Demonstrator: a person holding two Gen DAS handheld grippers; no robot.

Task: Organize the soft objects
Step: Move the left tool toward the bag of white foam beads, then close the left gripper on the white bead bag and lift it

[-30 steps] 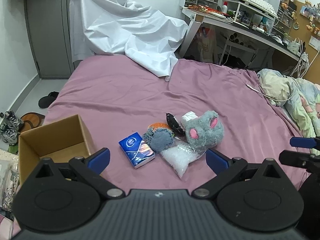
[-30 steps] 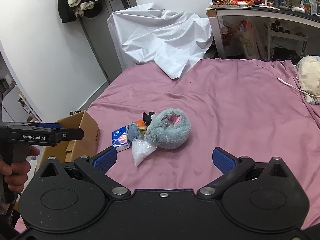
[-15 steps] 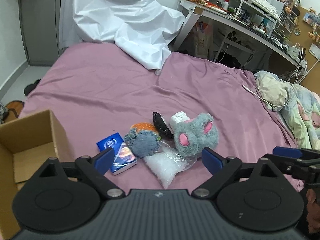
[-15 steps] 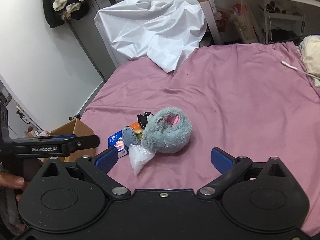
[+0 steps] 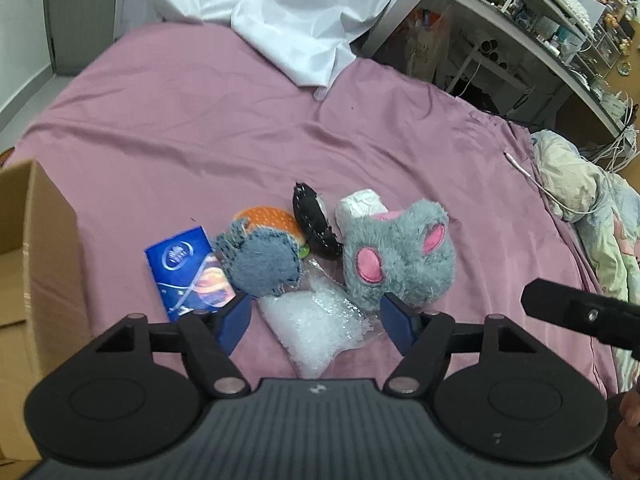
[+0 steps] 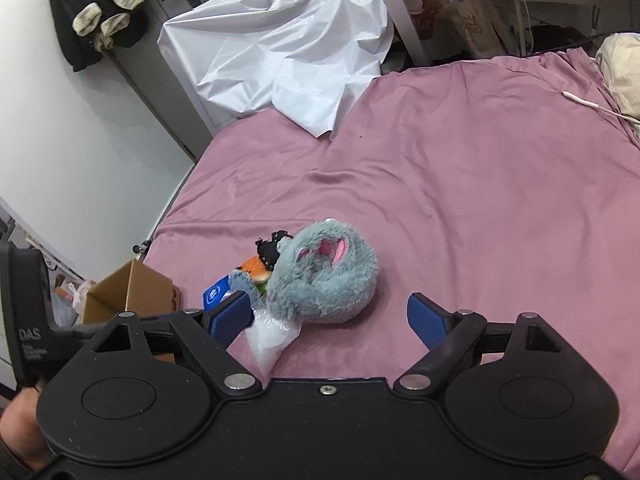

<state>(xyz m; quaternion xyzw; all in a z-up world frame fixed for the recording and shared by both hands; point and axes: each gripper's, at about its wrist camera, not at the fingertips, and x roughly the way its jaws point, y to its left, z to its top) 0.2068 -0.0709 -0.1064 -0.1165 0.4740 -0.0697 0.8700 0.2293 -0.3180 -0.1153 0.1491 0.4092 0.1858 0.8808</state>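
As the left gripper (image 5: pixel 316 312) closes in over the last second, the heap of soft things on the bed (image 5: pixel 168 128) grows much larger in its view and slides down toward the lower middle of the frame, so that the blue fingertips now frame the clear plastic bag (image 5: pixel 316 320), which lies between them but is not yet pinched; the jaws stand wide apart and hold nothing. Around the bag the pile is tightly packed: the blue tissue packet (image 5: pixel 188 274) at left, the round denim-blue pad (image 5: pixel 264 266) resting partly on an orange plush (image 5: pixel 268 218), a black frilly piece (image 5: pixel 314 224) behind, a white roll (image 5: pixel 360 204), and the gray plush toy (image 5: pixel 400 256) with pink patches at right, touching the bag's edge. The cardboard box (image 5: pixel 36 280) has moved to the far left edge of the frame, open and near the pile. The right gripper (image 6: pixel 328 316) has also come forward and lower, its jaws spread wide and empty, with the gray plush toy (image 6: pixel 324 276) sitting just above the gap in the middle of its view. This suggests the approach is almost over and the first pick is at hand, probably the bag by the left gripper, with nothing yet placed in the box. The bag looks slippery and the toy overlaps it, so it may drag a neighbour along.
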